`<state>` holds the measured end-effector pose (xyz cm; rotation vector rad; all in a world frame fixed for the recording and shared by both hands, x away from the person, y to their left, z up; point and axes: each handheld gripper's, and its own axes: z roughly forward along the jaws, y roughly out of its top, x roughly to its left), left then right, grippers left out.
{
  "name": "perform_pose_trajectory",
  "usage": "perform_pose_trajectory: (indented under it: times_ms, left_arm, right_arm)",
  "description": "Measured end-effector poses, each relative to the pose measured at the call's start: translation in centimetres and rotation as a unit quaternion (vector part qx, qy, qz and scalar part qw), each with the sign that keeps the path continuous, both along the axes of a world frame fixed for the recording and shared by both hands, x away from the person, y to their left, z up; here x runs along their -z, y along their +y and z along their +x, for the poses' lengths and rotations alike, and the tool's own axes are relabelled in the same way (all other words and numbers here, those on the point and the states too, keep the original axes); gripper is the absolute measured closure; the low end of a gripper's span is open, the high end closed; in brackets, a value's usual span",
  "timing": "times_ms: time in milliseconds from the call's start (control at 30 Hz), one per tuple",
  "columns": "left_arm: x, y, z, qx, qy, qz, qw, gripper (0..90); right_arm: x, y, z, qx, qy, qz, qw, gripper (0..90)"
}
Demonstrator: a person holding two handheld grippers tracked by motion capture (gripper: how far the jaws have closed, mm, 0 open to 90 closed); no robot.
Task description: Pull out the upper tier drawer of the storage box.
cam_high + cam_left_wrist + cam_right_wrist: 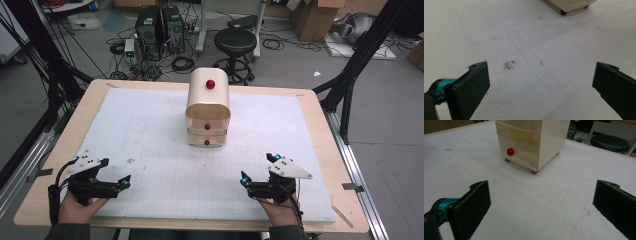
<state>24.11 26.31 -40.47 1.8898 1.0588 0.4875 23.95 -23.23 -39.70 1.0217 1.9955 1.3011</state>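
Note:
A small cream drawer cabinet (208,107) with red knobs (207,127) stands at the middle of the white gridded mat (150,135); a red ball (210,84) sits on its rounded top. Its lower drawers (521,147) show in the right gripper view, and one corner (571,5) in the left gripper view. My left gripper (116,172) rests at the near left of the table, open with nothing between its fingers (469,87). My right gripper (258,169) is at the near right, also open and holding nothing, well short of the cabinet.
The mat lies on a wooden table (60,150). Small dirt smudges (509,65) mark the mat ahead of the left gripper. Beyond the table are a black stool (235,42), computer towers (159,27), cables and cardboard boxes (312,17).

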Motion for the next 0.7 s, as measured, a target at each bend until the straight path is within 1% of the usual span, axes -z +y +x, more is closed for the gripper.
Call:
perform_pose_trajectory:
  times_ms: [67,167,200,267,367,467,500,600,700]
  left_arm:
    - [0.0,0.0,0.0,-0.001,0.000,-0.001,1.0000,1.7]
    - [0.0,0.1,0.0,0.000,0.000,-0.001,1.0000,1.7]
    - [0.0,0.1,0.0,0.000,0.000,-0.001,1.0000,1.7]
    - [-0.1,0.0,0.1,-0.002,-0.001,-0.003,1.0000,1.7]
    - [-0.1,0.0,0.2,0.001,-0.002,-0.001,1.0000,1.7]
    - [-0.1,-0.1,0.3,0.003,-0.002,-0.001,1.0000,1.7]
    - [0.0,-0.2,0.3,0.002,0.000,-0.002,1.0000,1.7]
    - [0.0,-0.3,0.4,0.004,-0.001,-0.001,1.0000,1.7]
    - [0.0,-0.4,0.4,0.004,-0.001,-0.002,1.0000,1.7]
  right_arm:
    - [0.0,0.6,0.0,0.003,-0.005,-0.004,1.0000,0.3]
    - [0.0,1.2,0.1,0.007,-0.008,0.000,0.9999,0.2]
    - [0.0,1.7,0.2,0.015,-0.013,0.004,0.9998,0.3]
    - [0.1,2.2,0.2,0.018,-0.010,0.005,0.9998,0.2]
    - [0.3,3.0,0.2,0.021,-0.017,-0.001,0.9996,0.3]
    - [0.3,3.5,0.2,0.026,-0.018,0.000,0.9995,0.3]
    - [0.4,4.0,0.3,0.034,-0.021,0.005,0.9992,0.3]
    - [0.4,4.5,0.3,0.039,-0.023,0.010,0.9989,0.3]
    - [0.2,5.7,0.7,0.035,-0.030,0.016,0.9988,0.3]
